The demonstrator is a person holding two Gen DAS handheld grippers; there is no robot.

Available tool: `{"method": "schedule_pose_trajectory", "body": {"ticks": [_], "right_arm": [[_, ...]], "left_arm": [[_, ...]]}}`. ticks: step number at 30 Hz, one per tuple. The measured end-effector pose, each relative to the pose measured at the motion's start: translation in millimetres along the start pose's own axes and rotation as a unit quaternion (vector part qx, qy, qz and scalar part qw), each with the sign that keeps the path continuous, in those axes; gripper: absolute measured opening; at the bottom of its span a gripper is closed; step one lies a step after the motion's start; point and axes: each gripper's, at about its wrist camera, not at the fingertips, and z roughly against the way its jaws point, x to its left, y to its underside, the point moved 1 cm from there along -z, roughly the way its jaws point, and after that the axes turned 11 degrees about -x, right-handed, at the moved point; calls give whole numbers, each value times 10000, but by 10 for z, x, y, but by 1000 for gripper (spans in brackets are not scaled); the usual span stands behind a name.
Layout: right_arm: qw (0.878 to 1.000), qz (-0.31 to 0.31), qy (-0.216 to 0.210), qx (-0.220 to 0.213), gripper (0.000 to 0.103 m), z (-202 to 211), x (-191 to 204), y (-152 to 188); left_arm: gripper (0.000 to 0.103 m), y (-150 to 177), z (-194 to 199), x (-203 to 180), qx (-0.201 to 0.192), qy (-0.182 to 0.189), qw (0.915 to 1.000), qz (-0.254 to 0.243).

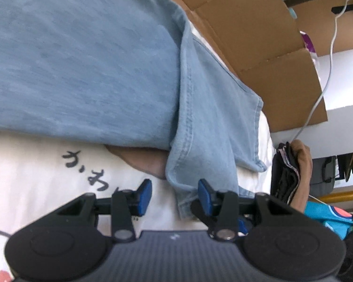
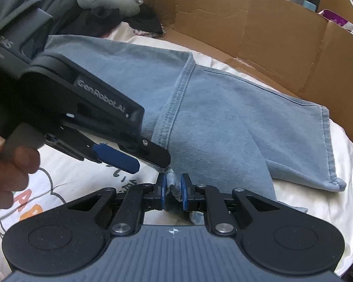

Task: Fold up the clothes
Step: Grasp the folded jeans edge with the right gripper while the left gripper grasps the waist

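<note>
The jeans lie spread on a white printed sheet, with brown cardboard standing just behind them. They are light blue denim, and a stitched seam runs down the fabric toward the two grippers.

The right gripper is clamped on a bunched edge of the jeans at their near side; its blue pads press the denim from both sides, with folded cloth squeezed between them. From that pinch the fabric fans out over the sheet toward the cardboard.

The left gripper has its jaws spread apart. In its own view a hanging fold of the jeans drops between the blue fingers, lying against the right-hand one and well clear of the other, so nothing is gripped. In the right wrist view the left gripper sits just beside the pinched edge, angled down at the jeans, and a hand holds its handle.

Black lettering and a cartoon drawing are printed on the sheet beside the jeans. Dark clothes lie piled at the far end of the jeans, next to the cardboard
</note>
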Motion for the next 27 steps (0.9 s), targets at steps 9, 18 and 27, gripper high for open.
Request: {"method": "schedule_pose_trajectory", "body": {"ticks": [9,18,27], "right_arm": [[9998,-136,141,-73,14,54,-131,32],[9997,74,187,-136,47,68,-48,76],[9987,319,221,-322,10,-20,-140,-2]], "left_arm": [[21,182,-54,-67,-31,190,9998,-52],[17,257,49,-154,-96,352,9992,-150],[5,194,173,-356,-259,776,9959,-382]]}}
